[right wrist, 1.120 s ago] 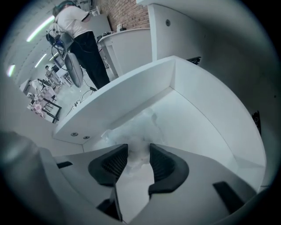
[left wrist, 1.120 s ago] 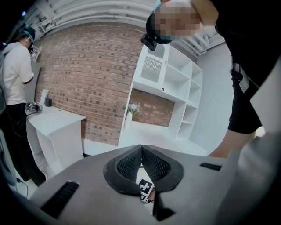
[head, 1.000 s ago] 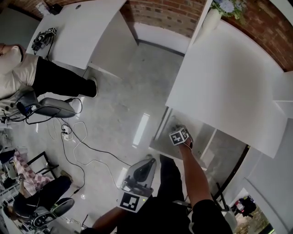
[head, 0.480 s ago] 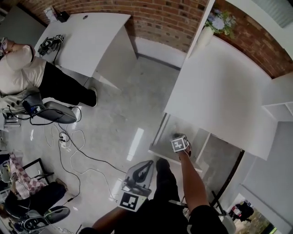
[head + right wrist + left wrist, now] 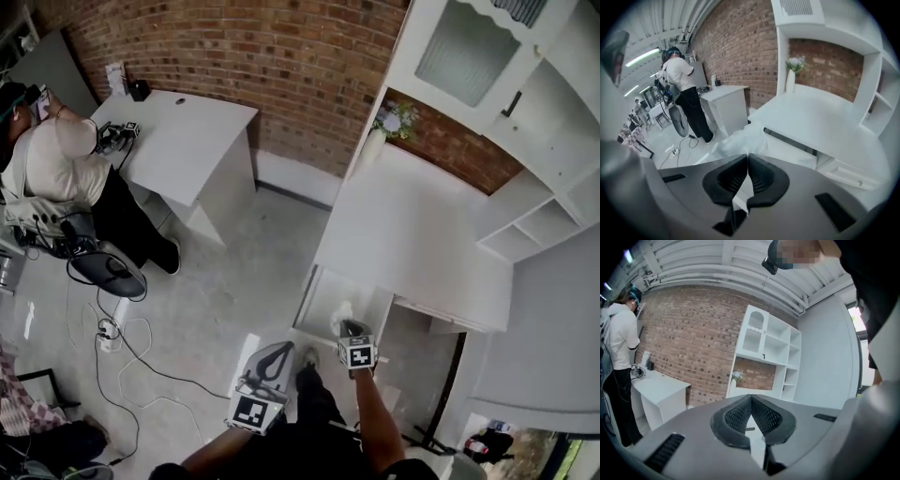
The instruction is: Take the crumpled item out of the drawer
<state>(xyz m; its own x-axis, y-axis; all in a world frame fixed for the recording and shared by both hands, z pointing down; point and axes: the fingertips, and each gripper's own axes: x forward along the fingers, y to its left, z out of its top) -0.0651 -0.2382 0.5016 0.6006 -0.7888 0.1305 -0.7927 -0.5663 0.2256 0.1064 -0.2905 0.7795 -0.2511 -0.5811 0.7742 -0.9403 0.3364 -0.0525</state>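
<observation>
- Head view, lower centre: right tongs point(image 5: 349, 330) pinching the white crumpled item point(image 5: 341, 314) at the open drawer point(image 5: 322, 298) under the desk point(image 5: 403, 234); left tongs point(image 5: 275, 359) idle beside.
- Left gripper view: closed, nothing between.
- Right gripper view, centre: clamped on a thin fold. Probably light, soft and floppy; best taken at a bunched ridge.

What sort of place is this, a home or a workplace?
Probably a lab or studio fitted like a home: a bare red brick wall, a tall white shelved cabinet, and black cables trailing over the grey concrete floor.
</observation>
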